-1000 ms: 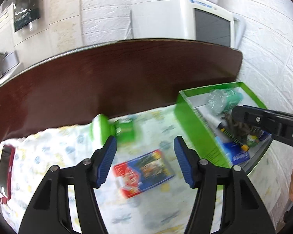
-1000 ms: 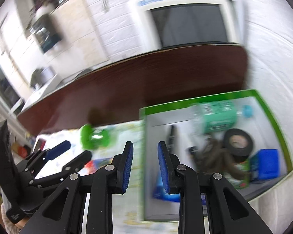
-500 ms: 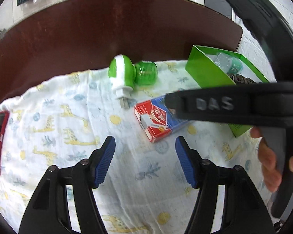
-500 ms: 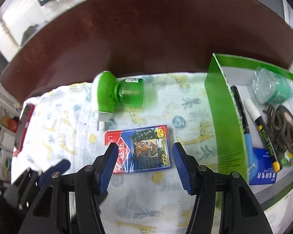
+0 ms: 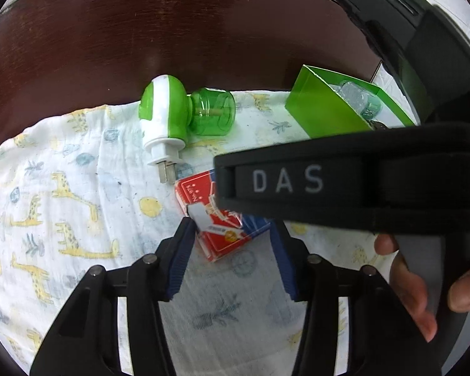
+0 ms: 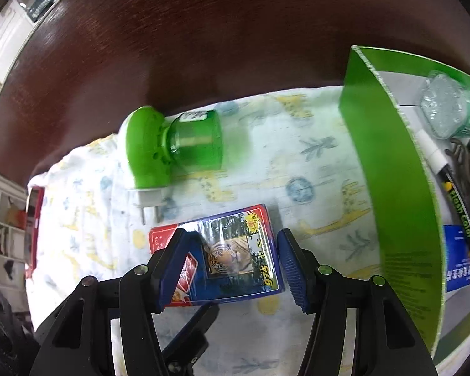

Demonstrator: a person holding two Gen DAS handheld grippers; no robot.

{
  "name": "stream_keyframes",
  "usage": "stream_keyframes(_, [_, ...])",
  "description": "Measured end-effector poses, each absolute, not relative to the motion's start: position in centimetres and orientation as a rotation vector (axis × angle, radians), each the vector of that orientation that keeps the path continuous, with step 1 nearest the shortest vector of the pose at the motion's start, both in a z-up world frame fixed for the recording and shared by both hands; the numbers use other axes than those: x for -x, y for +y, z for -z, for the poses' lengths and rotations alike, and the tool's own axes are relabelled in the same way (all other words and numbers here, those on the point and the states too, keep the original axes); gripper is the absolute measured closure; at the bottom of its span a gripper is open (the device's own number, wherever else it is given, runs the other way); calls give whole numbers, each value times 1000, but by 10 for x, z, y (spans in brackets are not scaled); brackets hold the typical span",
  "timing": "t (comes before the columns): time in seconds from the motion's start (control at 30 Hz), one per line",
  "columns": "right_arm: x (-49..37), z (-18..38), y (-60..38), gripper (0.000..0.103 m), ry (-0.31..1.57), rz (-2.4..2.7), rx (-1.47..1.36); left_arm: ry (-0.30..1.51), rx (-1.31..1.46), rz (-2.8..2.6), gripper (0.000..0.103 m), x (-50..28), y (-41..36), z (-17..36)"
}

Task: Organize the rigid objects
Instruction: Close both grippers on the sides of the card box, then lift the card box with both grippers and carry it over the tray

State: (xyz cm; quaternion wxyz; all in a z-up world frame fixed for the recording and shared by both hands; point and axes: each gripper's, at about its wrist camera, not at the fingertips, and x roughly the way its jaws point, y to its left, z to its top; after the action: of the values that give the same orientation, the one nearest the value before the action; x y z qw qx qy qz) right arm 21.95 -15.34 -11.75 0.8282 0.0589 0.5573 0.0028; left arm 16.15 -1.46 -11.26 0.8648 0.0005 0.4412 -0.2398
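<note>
**2 hand-held grippers close in on a card box lying on a giraffe-print cloth**

Left wrist view: A white cloth [image 5: 78, 219] printed with yellow giraffes covers the near part of a dark brown table [image 5: 141, 31]. A red and blue card box [image 5: 222, 235] lies flat near the centre. At 11 o'clock from it lies a green and white plug-in device [image 5: 172, 116], its 2 metal prongs pointing toward the box. At 2 o'clock stands a green bin [image 5: 322, 112]. The black body of the right gripper crosses in front from 3 o'clock, lettered "DAS", hiding the far half of the box; a person's hand [image 5: 416, 288] grips it at 4 o'clock. The left gripper [image 5: 232, 235] points steeply down. Its jaws are closing around the box's near end, the left pad at the box's edge, the right pad apart from it.

Right wrist view: The card box [image 6: 232, 257] shows a tiger picture and "975". The right gripper [image 6: 232, 260] stands released, its blue pads straddling the box without pressing. The green bin [image 6: 391, 172] at 3 o'clock holds a "Flash Color" marker [image 6: 454, 200]. A left gripper finger pokes in at 6 o'clock.
</note>
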Motion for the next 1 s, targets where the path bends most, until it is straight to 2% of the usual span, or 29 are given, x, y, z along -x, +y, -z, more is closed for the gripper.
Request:
stream_keyframes(0.4, [-204, 127, -107, 43, 1213, -182, -35, 914, -4, 409, 52, -139, 29, 113])
stream_keyframes(0.67, [-198, 124, -104, 42, 1193, -197, -12, 904, 43, 408, 49, -142, 27, 115])
stream_keyframes(0.83, [-186, 118, -85, 51, 1158, -217, 12, 879, -4, 366, 52, -142, 24, 107])
stream_keyframes(1.0, [-178, 93, -79, 51, 1083, -226, 40, 818, -46, 344, 52, -135, 18, 83])
